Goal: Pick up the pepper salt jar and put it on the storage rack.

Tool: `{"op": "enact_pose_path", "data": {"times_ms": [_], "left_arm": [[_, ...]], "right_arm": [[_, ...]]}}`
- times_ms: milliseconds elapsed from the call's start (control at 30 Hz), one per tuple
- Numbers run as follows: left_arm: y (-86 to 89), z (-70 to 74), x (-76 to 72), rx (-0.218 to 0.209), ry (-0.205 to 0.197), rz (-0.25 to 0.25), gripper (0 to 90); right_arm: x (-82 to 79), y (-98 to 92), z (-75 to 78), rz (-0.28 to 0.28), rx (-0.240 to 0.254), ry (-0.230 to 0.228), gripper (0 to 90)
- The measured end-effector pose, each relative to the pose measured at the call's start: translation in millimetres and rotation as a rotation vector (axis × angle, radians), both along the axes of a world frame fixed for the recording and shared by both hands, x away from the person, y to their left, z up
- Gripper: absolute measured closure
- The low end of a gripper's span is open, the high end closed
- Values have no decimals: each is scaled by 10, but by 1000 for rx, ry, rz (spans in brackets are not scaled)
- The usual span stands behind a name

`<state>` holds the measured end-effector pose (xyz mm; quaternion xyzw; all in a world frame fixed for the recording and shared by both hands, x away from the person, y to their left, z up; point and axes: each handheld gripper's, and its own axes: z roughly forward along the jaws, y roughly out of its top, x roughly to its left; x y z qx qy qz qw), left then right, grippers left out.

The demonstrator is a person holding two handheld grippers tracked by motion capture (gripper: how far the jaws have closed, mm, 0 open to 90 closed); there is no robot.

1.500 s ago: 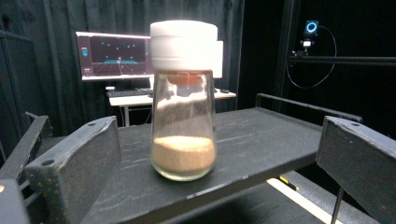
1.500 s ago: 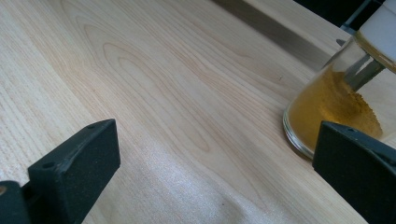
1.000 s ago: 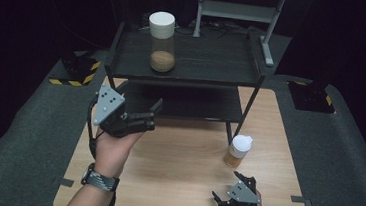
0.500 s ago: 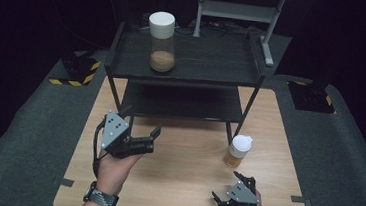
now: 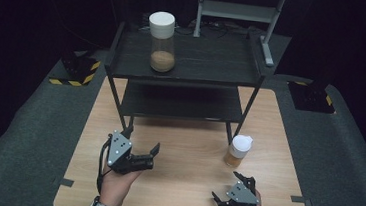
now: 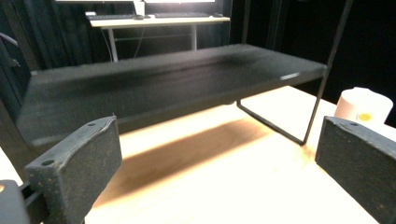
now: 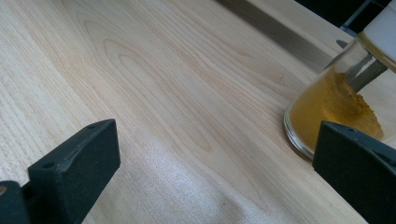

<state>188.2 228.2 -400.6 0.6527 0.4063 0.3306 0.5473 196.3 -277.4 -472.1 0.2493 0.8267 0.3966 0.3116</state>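
Observation:
A tall clear jar (image 5: 161,48) with a white lid and brown powder in its bottom stands on the top of a black two-tier shelf (image 5: 214,65). A small glass jar (image 5: 237,151) with a white cap and orange powder stands on the wooden table (image 5: 183,193) by the shelf's right front leg. My left gripper (image 5: 153,156) is open and empty over the table's left front, pointing right, well below the shelf. My right gripper (image 5: 227,188) is open and empty at the front right, just short of the small jar (image 7: 334,109). The white cap (image 6: 363,105) lies beyond my left jaws.
The shelf's lower tier (image 6: 163,88) hangs a little above the table, straight ahead of my left gripper. Grey carpet (image 5: 27,134) surrounds the table. Yellow-black striped bases (image 5: 76,71) stand at the back left. A metal stand (image 5: 239,10) rises behind the shelf.
My left gripper has pulled back from the shelf toward the table's front edge and stayed open. The right gripper and both jars have not moved.

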Motion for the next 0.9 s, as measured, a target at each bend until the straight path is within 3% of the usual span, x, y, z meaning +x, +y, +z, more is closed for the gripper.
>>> {"op": "enact_pose_path", "data": {"times_ms": [267,633,833,867,900], "left_arm": [[13,-269,-32,-1,68,0,6],[-60,-607,-50,44,160,-7,4],[-99,-707,-25,93,214,-21,3],[-127,-724,-14,129,224,-24,3],[-127,-724,-14,129,224,-24,3]], "right_arm": [[-3,5,0,1,-4,-2,2],[-9,19,-3,3,-13,-7,2],[-5,7,-1,1,-5,-3,2],[-1,5,1,0,-3,0,2],[-1,5,1,0,-3,0,2]]}}
